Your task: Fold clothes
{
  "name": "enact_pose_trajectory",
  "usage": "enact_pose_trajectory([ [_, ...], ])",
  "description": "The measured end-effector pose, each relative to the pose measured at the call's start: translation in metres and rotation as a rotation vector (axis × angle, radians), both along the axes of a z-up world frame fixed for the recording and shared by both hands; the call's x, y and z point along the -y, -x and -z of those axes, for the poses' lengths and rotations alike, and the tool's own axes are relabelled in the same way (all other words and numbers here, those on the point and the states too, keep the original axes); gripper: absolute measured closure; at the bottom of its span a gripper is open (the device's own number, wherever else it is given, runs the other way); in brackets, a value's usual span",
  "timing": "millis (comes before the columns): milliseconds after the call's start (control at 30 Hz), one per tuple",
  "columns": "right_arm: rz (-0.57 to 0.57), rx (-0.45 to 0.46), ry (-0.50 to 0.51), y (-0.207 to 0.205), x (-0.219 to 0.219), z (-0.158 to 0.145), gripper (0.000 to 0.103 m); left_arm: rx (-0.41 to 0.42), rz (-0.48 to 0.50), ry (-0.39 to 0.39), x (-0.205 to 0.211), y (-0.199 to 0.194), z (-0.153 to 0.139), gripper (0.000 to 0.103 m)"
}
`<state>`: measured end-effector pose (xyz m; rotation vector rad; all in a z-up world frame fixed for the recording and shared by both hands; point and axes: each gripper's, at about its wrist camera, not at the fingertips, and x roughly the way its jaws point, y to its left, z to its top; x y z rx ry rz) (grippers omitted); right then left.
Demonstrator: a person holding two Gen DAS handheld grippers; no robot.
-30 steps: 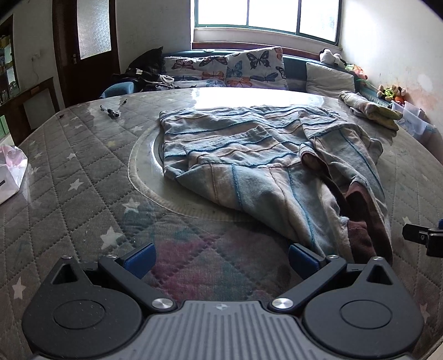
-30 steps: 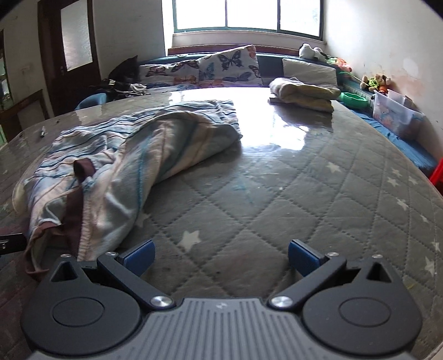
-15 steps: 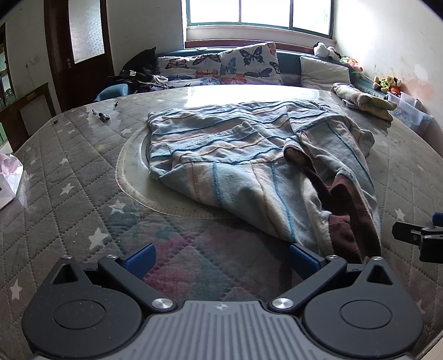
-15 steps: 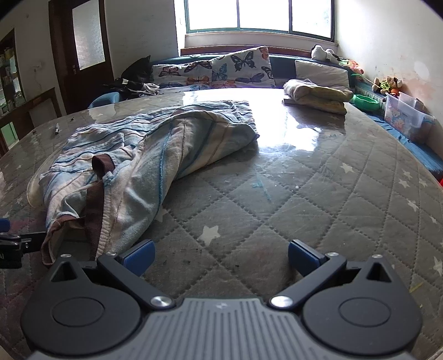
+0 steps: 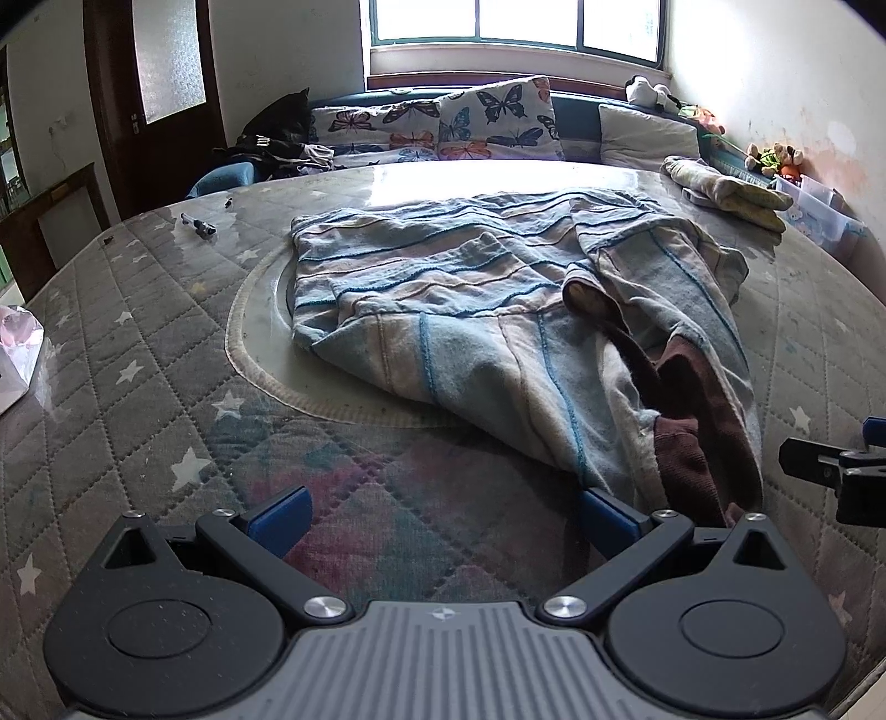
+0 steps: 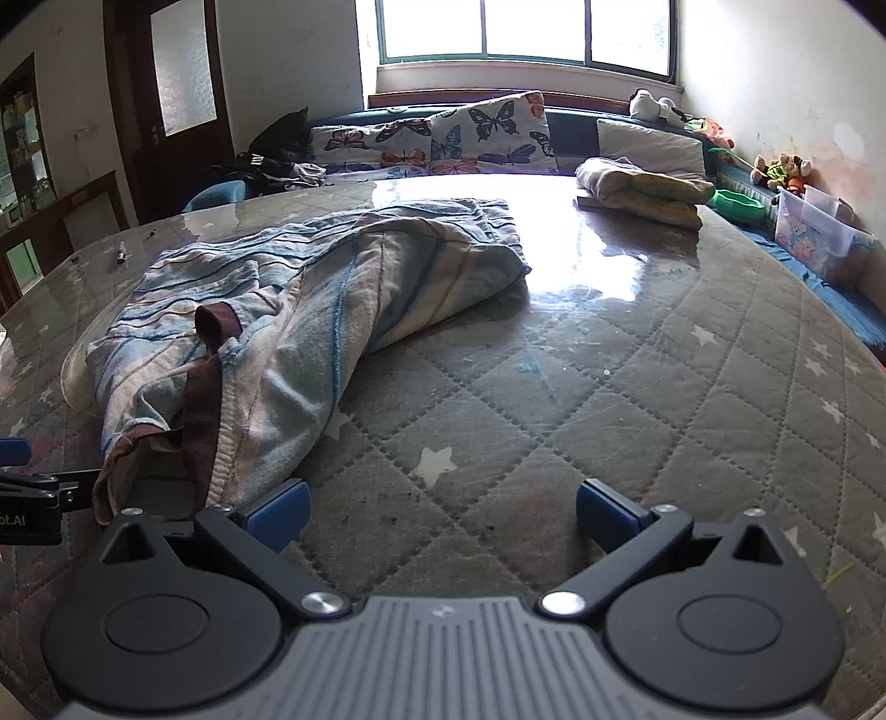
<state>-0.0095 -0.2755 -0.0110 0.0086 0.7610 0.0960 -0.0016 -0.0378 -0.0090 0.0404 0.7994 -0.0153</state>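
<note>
left gripper and right gripper both spread wide and empty at lower frame, striped garment lying crumpled mid-frame on the quilted table, its brown-trimmed edge nearest, beside the left gripper's right fingertip.

Bright window backlight — glare on the tabletop, fisheye-bent edges.

Bright window at back, butterfly cushions on blue bench below, dark wooden door left.
</note>
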Motion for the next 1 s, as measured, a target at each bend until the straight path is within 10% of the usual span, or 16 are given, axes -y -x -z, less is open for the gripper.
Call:
enact_pose_trajectory([
  [1000,0.011,-0.002,0.007,-0.013,-0.003,0.001,0.0,-0.008,0.012,0.007,0.0,-0.009,-0.002,0.0],
])
